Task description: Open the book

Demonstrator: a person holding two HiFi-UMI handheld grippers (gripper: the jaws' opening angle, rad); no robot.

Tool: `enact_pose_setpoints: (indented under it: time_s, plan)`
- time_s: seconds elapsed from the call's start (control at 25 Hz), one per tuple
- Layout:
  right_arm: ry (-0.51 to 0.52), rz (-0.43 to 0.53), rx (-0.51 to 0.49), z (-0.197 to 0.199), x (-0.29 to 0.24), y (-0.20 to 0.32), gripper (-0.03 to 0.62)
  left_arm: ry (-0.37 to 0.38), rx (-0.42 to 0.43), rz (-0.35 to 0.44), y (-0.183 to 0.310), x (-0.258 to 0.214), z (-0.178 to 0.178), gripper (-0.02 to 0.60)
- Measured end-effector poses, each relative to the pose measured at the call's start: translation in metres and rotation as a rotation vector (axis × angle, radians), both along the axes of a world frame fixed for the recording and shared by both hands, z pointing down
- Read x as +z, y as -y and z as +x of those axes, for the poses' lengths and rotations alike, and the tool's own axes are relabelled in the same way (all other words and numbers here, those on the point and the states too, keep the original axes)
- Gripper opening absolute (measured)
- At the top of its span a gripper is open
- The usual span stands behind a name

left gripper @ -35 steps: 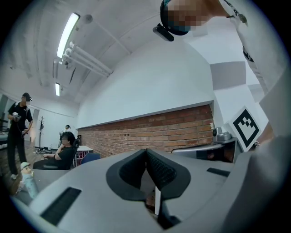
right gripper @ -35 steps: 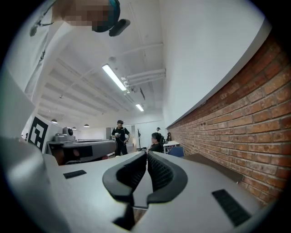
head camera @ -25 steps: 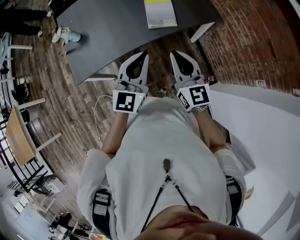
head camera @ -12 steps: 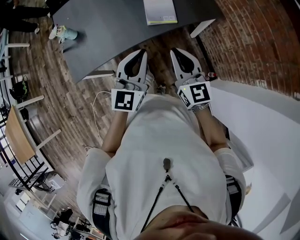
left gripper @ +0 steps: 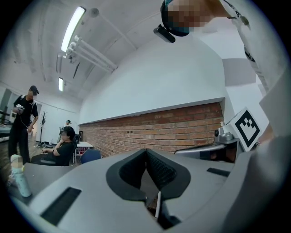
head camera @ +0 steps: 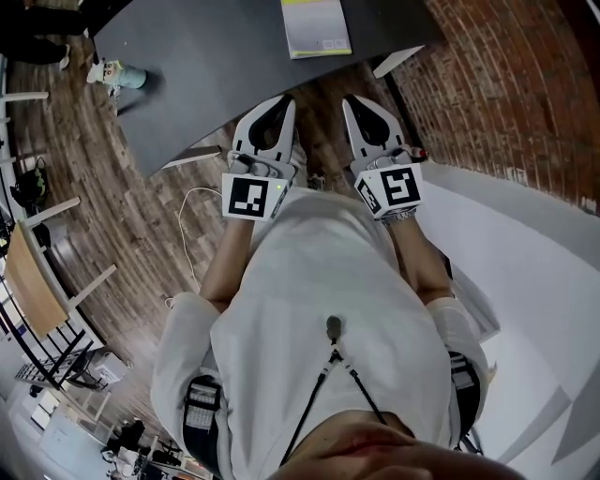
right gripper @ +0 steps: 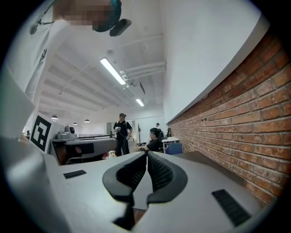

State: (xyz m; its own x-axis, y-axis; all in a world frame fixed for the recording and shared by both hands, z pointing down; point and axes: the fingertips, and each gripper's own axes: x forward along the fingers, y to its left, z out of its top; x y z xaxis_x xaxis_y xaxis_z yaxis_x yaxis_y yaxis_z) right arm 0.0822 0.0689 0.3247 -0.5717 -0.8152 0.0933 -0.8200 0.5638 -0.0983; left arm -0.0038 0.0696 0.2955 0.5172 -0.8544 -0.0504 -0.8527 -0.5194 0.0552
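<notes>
The book [head camera: 316, 26] lies closed on the dark grey table [head camera: 216, 66] at the top of the head view; its cover is pale with a yellow-green band. Both grippers are held level side by side in front of the person's chest, short of the table's near edge and apart from the book. My left gripper [head camera: 284, 101] is shut with nothing in it, and in its own view the ribbed pads [left gripper: 157, 168] meet at the tip. My right gripper [head camera: 354, 101] is shut and empty too, its pads [right gripper: 159, 172] pressed together. Neither gripper view shows the book.
A small figurine [head camera: 108, 72] stands on the table's left end. A white table leg [head camera: 398, 61] and a brick wall [head camera: 506, 84] are at the right, above a white surface [head camera: 525, 244]. A cable [head camera: 187, 216] lies on the wood floor. People [right gripper: 120, 134] are far behind.
Both grippers have drifted a little across the floor together with the person; the table edge and figurine sit slightly further left in the head view. Both jaws stay shut.
</notes>
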Motion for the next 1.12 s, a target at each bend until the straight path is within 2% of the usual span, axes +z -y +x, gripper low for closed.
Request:
enact_pose_setpoints:
  time_s: [0.08,0.2,0.48,0.68,0.88,1.0,1.12]
  plan:
    - [-0.004,-0.005,-0.005,-0.007,0.002,0.011,0.038,-0.003,-0.002,-0.005,0.011,0.001,-0.006,0.023]
    - [-0.009,-0.011,-0.014,-0.019,0.003,0.027,0.038,0.035,0.004,-0.033,0.026,0.011,-0.017,0.023]
    - [-0.019,-0.024,-0.010,-0.026,0.008,0.075,0.038,0.006,0.006,-0.039,0.076,0.015,-0.024,0.023]
    - [-0.040,-0.045,0.007,-0.027,0.011,0.104,0.038,0.055,0.030,-0.082,0.104,0.029,-0.029,0.023]
    - [-0.055,-0.044,0.026,-0.024,0.009,0.137,0.038,0.023,0.050,-0.063,0.140,0.025,-0.027,0.023]
    - [-0.063,-0.051,0.031,-0.030,0.009,0.159,0.038,-0.025,0.050,-0.045,0.163,0.016,-0.032,0.023]
    - [-0.068,-0.057,0.035,-0.037,0.012,0.180,0.038,0.014,0.066,-0.072,0.183,0.025,-0.037,0.023]
